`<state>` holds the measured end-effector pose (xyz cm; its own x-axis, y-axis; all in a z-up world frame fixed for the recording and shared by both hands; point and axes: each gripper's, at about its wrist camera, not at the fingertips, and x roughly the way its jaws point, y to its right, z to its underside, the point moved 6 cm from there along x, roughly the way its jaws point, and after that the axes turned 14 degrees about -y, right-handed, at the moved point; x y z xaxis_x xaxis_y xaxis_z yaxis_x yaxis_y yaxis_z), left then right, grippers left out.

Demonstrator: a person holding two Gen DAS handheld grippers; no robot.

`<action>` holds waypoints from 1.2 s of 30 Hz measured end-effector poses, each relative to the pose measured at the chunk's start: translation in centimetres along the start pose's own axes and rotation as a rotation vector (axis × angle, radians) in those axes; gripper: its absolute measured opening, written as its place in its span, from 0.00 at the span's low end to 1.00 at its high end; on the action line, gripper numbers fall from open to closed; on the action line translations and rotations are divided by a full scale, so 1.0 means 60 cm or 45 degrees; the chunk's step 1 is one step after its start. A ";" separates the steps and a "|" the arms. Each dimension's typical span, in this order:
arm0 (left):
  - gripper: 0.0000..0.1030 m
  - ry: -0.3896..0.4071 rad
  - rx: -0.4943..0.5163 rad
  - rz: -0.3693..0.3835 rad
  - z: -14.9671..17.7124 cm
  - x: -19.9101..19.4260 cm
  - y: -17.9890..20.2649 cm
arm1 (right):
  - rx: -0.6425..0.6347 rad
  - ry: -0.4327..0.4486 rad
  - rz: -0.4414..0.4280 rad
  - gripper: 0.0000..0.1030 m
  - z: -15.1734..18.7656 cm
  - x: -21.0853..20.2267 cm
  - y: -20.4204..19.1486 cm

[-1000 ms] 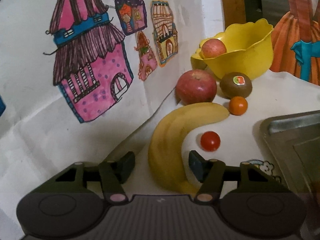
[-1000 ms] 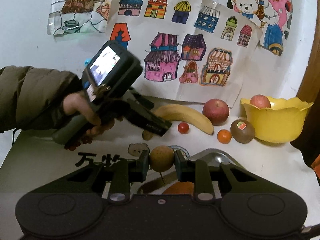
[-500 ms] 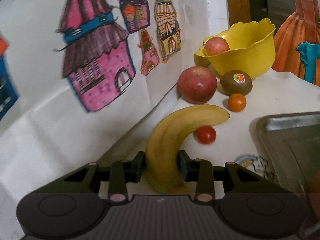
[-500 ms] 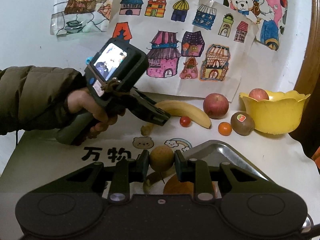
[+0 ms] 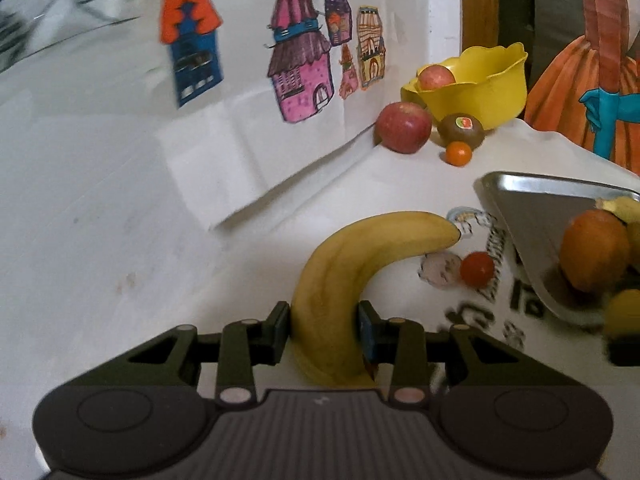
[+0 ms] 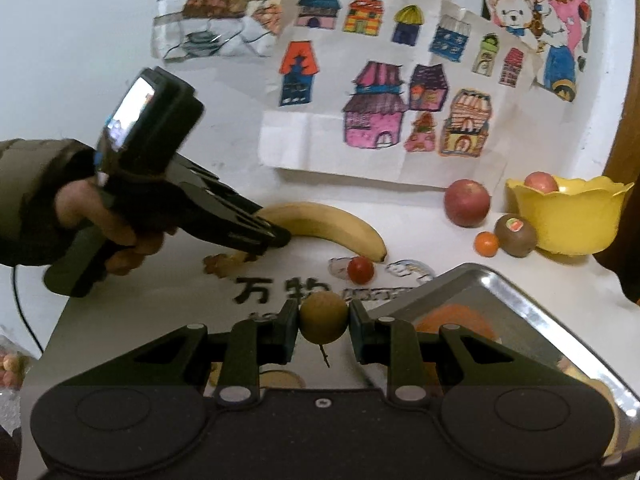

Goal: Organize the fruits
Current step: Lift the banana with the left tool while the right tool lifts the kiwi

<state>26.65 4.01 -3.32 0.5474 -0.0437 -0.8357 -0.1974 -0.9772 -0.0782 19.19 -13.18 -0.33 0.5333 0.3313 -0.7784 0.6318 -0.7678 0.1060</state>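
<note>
On the white counter (image 6: pixel 132 320), near the wall with the house drawings (image 6: pixel 400 120), my left gripper (image 5: pixel 324 320) has its fingers clenched on the stem end of the banana (image 5: pixel 352 264). The banana's tip points toward the metal tray (image 5: pixel 532 216). A cherry tomato (image 5: pixel 477 269) lies just under this tip, between the banana and the tray. My right gripper (image 6: pixel 323 322) holds a small brown round fruit (image 6: pixel 323 317) between its fingers, beside the near corner of the tray. In the tray lies an orange (image 5: pixel 594 256) with some yellow fruit. Farther back, an apple (image 5: pixel 404 127), a kiwi (image 5: pixel 461 128) and a small tangerine (image 5: pixel 458 153) stand close together in front of the yellow bowl (image 5: pixel 480 88), which holds another apple (image 5: pixel 436 78).
</note>
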 end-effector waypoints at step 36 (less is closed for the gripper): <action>0.46 0.017 0.134 0.081 0.009 -0.003 0.018 | 0.112 -0.055 -0.123 0.28 0.032 0.051 -0.023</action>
<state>25.88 3.08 -3.54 0.5418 -0.1081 -0.8335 -0.3155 -0.9453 -0.0825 18.86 -12.20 -4.05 0.4463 0.3833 -0.8086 0.6262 -0.7793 -0.0237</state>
